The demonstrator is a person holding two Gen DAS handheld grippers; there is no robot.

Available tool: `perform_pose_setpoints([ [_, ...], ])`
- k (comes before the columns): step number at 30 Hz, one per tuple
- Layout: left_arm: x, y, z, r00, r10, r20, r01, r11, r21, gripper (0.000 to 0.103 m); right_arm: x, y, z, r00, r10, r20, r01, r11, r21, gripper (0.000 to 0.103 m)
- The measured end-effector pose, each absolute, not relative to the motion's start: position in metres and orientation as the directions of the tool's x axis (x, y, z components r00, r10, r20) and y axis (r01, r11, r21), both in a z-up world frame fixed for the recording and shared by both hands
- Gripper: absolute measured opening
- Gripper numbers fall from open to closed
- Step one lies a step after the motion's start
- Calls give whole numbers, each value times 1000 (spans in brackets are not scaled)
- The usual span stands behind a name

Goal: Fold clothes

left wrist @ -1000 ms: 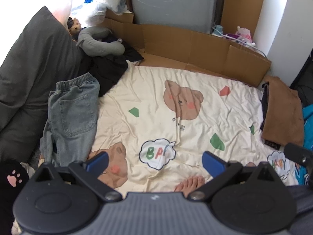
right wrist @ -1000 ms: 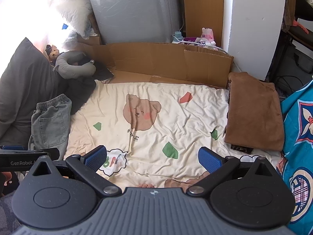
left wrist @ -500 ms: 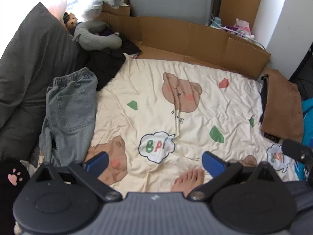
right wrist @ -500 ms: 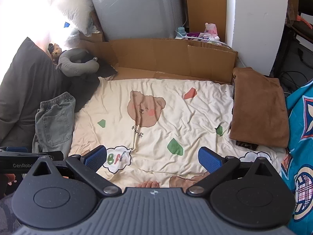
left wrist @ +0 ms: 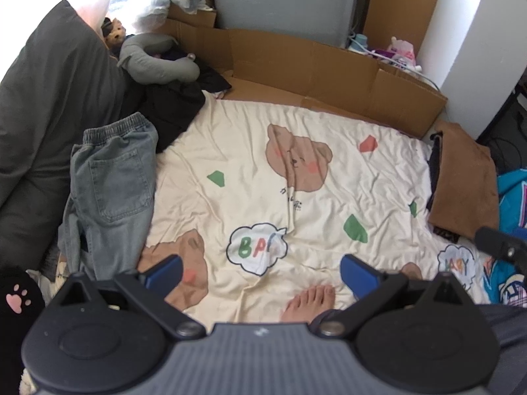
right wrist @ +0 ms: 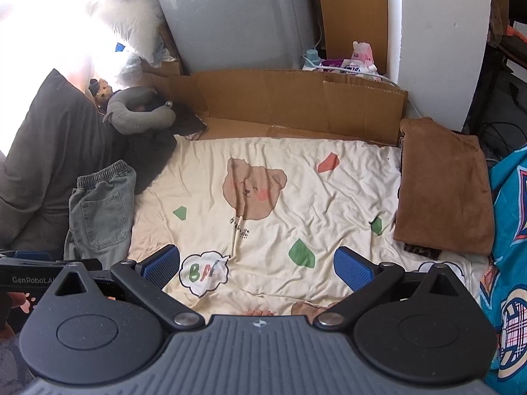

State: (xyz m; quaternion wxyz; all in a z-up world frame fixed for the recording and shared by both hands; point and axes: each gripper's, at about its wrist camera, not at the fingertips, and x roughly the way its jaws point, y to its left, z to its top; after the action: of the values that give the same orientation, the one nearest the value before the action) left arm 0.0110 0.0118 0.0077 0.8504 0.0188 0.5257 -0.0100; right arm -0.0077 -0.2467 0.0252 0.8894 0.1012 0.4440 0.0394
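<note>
Hovering with jaws spread and empty over the bear-print sheet [left wrist: 296,181], the left gripper [left wrist: 260,271] and right gripper [right wrist: 257,263] leave crumpled jeans [left wrist: 112,184] at frame-left and a flat-folded brown garment [right wrist: 441,184] at frame-right.

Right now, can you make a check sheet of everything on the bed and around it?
Surface: cream bear-print sheet, wrinkled, a bare foot on its near edge.
Job's things: jeans crumpled at left; brown garment folded at right.
Clutter: grey neck pillow, dark pillow, black clothing.
Grippers: left gripper and right gripper open, empty.
Cables: white cord behind the cardboard.
Surroundings: white wall.
</note>
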Motion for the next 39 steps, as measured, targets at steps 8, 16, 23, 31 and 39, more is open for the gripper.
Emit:
perform_pose_setpoints([
  [8,20,26,8,450,2,-893,39,999,21,103,5,-248,32,611,169,-773,-3,977,211,102],
  [16,33,43,8,456,0,-890,32,999,17,103,19,-238,33,599,164,-784,-25,982,186,102],
  [23,33,57,13,459,3,-888,29,999,18,103,27,-227,34,580,175,-795,-55,983,176,102],
  [31,34,87,20,465,42,-884,-18,999,38,103,37,-221,28,573,201,-795,-80,978,191,102],
  [39,45,109,12,459,84,-884,-69,996,58,103,50,-217,17,573,214,-791,-86,976,202,102],
])
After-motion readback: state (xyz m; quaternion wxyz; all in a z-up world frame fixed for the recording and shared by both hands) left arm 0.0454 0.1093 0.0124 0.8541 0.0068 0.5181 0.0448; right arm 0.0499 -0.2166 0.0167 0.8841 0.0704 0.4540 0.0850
